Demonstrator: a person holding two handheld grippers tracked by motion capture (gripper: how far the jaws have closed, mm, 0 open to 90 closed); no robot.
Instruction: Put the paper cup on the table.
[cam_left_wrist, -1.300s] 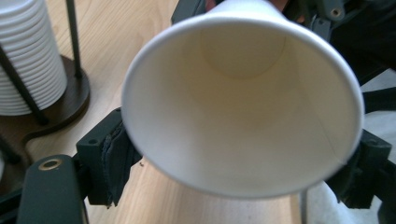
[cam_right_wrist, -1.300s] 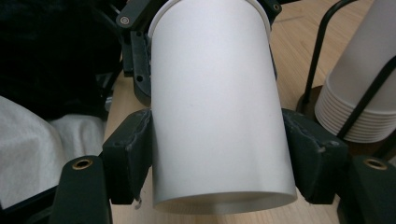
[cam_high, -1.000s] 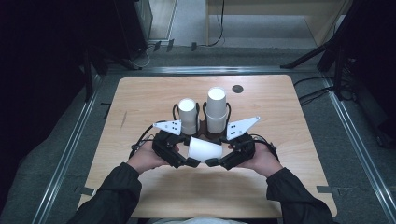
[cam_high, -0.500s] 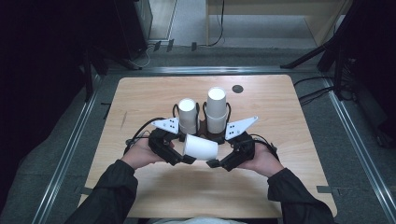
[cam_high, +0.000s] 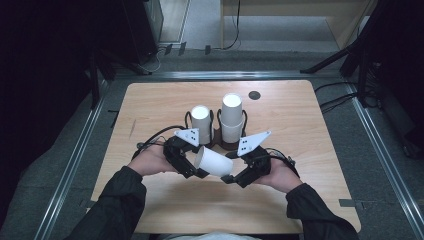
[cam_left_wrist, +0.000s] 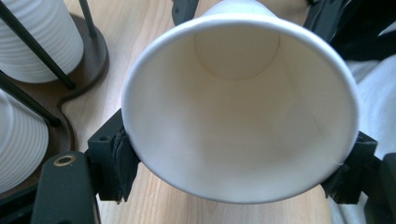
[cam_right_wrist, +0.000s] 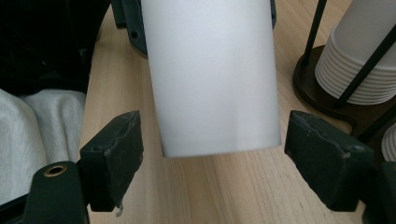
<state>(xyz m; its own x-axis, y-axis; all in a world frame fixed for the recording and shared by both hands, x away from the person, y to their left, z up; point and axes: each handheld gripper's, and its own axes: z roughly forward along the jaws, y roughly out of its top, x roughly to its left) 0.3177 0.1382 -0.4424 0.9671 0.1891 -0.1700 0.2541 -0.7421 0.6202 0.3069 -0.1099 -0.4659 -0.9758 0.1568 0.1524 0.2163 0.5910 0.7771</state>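
A white paper cup (cam_high: 214, 162) lies on its side in the air just above the bench (cam_high: 310, 130), directly in front of the dark cup holder (cam_high: 218, 141) on the person's side. The left gripper (cam_left_wrist: 233, 179) grips this paper cup near its rim, one pad (cam_left_wrist: 120, 161) pressed on each side of the wall, so that the open mouth faces the left gripper view and the round base shows deep inside. The right gripper (cam_right_wrist: 212, 156) stands wide: its jaws have just been opening, and the closed end of the paper cup lies between them with a clear gap to each pad (cam_right_wrist: 122, 154). Seen from the high view, the left gripper (cam_high: 187, 161) sits just left of the paper cup and the right gripper (cam_high: 241, 172) just right of it, both near the cup holder. In that cup holder stand two stacks of white cups upside down, a shorter stack (cam_high: 201, 123) on the left and a taller stack (cam_high: 232, 117) on the right, each ringed by thin black rods.
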